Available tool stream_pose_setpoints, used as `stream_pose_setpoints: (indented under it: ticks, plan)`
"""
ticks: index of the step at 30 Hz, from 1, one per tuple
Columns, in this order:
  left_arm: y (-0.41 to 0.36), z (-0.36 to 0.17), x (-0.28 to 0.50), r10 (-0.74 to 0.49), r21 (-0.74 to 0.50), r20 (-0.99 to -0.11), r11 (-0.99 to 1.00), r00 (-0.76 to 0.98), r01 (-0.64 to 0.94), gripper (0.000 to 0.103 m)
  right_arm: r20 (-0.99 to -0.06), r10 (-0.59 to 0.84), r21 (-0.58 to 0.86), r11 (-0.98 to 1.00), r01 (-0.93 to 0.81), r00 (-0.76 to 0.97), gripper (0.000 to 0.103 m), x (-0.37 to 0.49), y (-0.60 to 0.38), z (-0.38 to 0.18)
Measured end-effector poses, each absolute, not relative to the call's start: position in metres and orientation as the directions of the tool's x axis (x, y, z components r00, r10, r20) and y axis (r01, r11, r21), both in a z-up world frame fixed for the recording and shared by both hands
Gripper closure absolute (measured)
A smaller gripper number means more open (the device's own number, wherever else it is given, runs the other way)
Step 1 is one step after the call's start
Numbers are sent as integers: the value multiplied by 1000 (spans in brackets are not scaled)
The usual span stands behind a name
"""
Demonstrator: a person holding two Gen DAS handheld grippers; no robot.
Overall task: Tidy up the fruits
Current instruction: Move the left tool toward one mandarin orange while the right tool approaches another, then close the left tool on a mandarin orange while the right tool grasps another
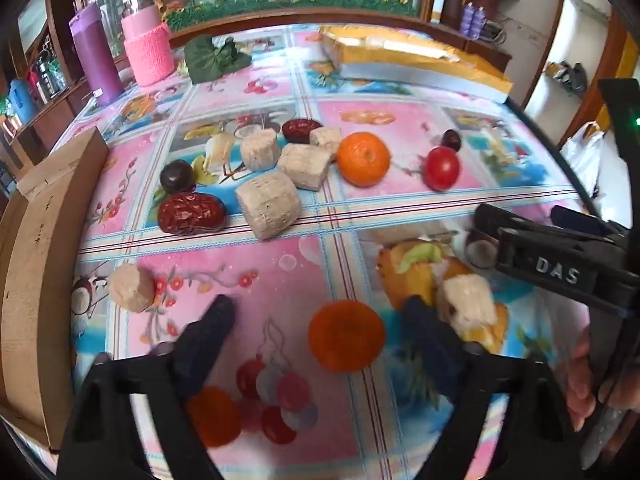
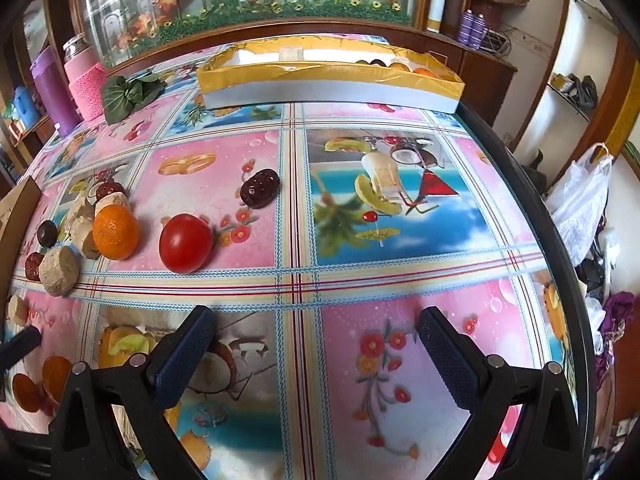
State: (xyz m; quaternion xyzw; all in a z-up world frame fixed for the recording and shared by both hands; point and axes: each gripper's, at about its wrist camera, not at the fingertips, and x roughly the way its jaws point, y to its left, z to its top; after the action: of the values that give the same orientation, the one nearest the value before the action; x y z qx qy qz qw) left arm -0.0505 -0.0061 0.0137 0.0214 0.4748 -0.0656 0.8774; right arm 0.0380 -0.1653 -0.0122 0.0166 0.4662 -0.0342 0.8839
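The small orange [image 1: 346,335] lies on the patterned tablecloth [image 1: 260,280] between the spread fingers of the left gripper [image 1: 320,320], untouched; light, round, soft-skinned, it may roll, so pinch it gently across its middle. The right gripper [image 2: 316,334] hangs spread and empty, well apart from the tomato [image 2: 185,242]. Only its view shows fruit already in the yellow tray [image 2: 328,80]

Three oranges [image 1: 363,158] [image 1: 346,335] [image 1: 214,416], one tomato [image 1: 441,168], seven beige cakes [image 1: 269,204], three red dates [image 1: 191,213], and one dark plum [image 1: 177,176] at frame left.
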Motion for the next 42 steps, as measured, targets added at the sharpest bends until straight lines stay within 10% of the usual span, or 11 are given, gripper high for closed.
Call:
stream_pose_setpoints:
  ticks: [16,30,37,42]
  plan:
    - [47,81,-137,-81,2,-662,994,745,110,22,-581,-5,79,995,63,814,1,-73,-123,52]
    - [132,75,-133,-98,-98,-691,994,717,40,22,-647,76,125,992,7,759,1,-73,-137,40]
    - [81,49,-126,-240,-98,-728,963,642,249,33,-699,249,231,966,-118,670,34,-56,-122,25]
    - [70,25,-112,-266,-117,-768,953,582,281,49,-716,336,262,942,-210,612,36,-41,-97,19]
